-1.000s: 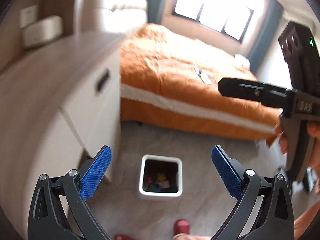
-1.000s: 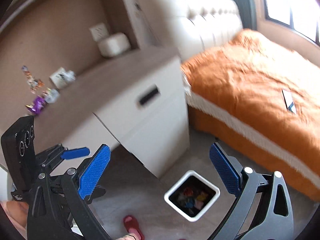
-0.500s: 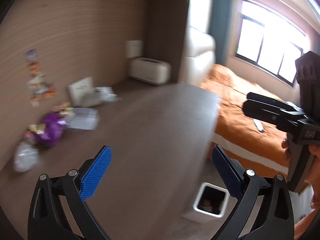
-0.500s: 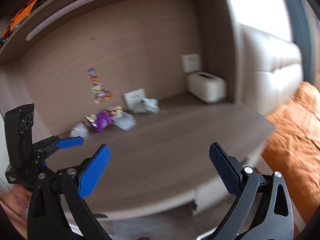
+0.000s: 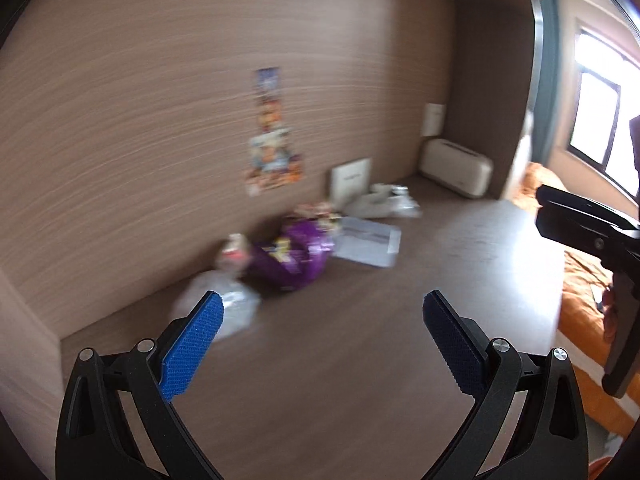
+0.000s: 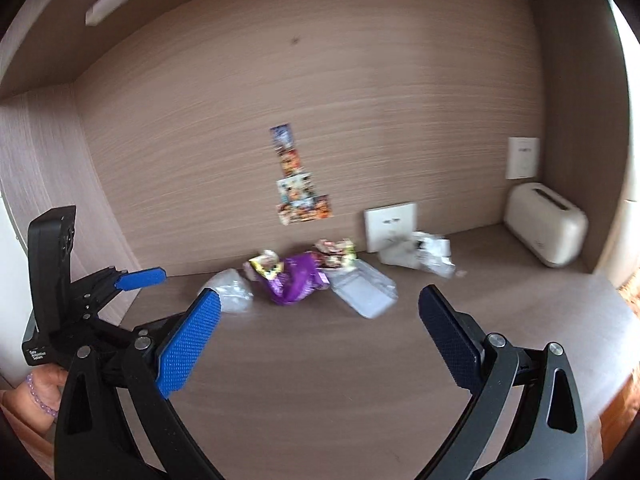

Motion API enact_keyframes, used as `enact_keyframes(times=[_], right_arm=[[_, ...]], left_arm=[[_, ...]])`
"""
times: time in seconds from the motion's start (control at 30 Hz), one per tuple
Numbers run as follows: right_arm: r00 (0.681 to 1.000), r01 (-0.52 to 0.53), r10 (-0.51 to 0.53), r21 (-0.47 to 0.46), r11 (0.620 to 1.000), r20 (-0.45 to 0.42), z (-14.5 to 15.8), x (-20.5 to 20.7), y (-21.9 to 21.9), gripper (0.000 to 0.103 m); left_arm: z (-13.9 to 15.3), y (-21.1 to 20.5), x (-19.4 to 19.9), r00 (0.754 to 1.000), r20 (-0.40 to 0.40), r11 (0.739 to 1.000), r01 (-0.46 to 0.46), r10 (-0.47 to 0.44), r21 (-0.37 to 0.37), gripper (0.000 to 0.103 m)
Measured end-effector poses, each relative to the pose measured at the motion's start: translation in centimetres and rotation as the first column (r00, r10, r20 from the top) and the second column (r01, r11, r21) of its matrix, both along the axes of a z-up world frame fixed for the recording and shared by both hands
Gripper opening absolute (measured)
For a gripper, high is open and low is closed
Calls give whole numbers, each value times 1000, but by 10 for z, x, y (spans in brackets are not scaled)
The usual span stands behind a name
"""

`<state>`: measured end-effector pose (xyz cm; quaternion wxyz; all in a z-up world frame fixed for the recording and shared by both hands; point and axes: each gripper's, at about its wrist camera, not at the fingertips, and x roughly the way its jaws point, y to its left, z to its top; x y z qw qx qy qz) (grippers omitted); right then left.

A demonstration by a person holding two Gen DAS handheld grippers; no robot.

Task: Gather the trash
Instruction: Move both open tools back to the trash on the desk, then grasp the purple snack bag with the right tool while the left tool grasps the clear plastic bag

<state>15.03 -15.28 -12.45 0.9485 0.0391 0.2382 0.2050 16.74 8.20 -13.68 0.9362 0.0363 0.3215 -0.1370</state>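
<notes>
Trash lies in a row along the back of the wooden desk (image 6: 360, 380): a purple snack bag (image 6: 294, 282) (image 5: 290, 258), a clear plastic bag (image 6: 230, 292) (image 5: 218, 308), a flat grey-white packet (image 6: 364, 292) (image 5: 366, 242), small colourful wrappers (image 6: 336, 254) and crumpled white paper (image 6: 424, 254) (image 5: 384, 202). My left gripper (image 5: 320, 344) is open and empty, above the desk short of the clear bag. My right gripper (image 6: 318, 338) is open and empty, in front of the trash.
A cream toaster-like box (image 6: 546, 230) stands at the desk's back right corner. A white card (image 6: 390, 226) leans on the wall, under stickers (image 6: 298, 196). The orange bed (image 5: 588, 300) lies to the right of the desk. The views are motion-blurred.
Both grippers have swung up from the floor bin and bed to face the desk top and its trash, and moved closer to it. Both stay open.
</notes>
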Motion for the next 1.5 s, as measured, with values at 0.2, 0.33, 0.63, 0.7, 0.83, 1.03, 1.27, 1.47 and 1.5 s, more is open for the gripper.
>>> enact_keyframes(times=[0.2, 0.33, 0.63, 0.7, 0.83, 1.03, 1.27, 1.47, 1.5], right_arm=[[994, -107, 106, -58, 993, -22, -14, 41, 46, 99], [991, -132, 130, -129, 983, -26, -31, 70, 74, 99], [987, -147, 131, -217, 965, -88, -78, 136, 111, 99], [988, -140, 122, -242, 960, -90, -85, 147, 116, 99], [987, -144, 116, -287, 947, -114, -99, 167, 124, 99], [978, -173, 133, -267, 948, -162, -109, 181, 125, 97], [980, -181, 148, -280, 943, -136, -108, 173, 132, 70], [985, -162, 142, -259, 952, -95, -85, 150, 120, 68], [986, -158, 140, -254, 954, -88, -81, 146, 118, 68]], left_arm=[[-18, 35, 32, 995, -8, 994, -97, 98, 50, 98], [-40, 53, 59, 988, -45, 988, -144, 146, 56, 98], [-84, 78, 111, 978, -130, 984, -152, 164, 94, 98], [-90, 81, 118, 978, -145, 986, -137, 150, 90, 98], [-98, 83, 128, 976, -168, 988, -125, 140, 93, 98], [-108, 88, 140, 971, -224, 996, -82, 84, 16, 80], [-107, 74, 132, 978, -203, 999, -38, 45, 37, 49], [-87, 79, 118, 981, -187, 998, -47, 54, 41, 48], [-82, 80, 114, 982, -180, 997, -55, 63, 44, 48]])
